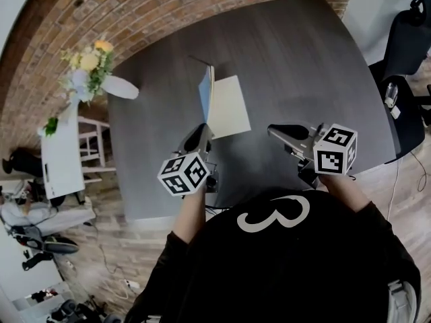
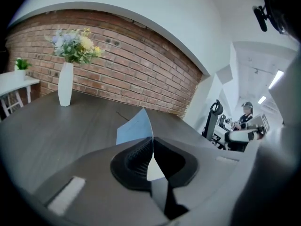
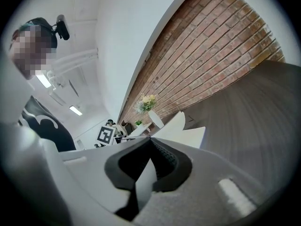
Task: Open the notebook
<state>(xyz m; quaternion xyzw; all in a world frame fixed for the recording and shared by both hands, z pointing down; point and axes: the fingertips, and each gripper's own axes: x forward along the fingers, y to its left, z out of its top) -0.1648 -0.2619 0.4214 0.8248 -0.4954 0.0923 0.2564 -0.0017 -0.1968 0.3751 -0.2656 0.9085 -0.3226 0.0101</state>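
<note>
Left tongs (image 1: 201, 134) pinch blue cover (image 1: 206, 89) of notebook (image 1: 227, 106), cover upright. Right tongs (image 1: 279, 132) closed, empty, right of notebook, over tabletop (image 1: 303, 66).

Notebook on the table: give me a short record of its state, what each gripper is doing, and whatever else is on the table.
notebook: white-paged notebook, partly open on the dark grey wooden table
cover: blue cover raised upright, pages flat
left gripper: shut on the blue cover's edge
right gripper: shut, empty, clear of the notebook
other: white vase of flowers at the table's far left corner
</note>
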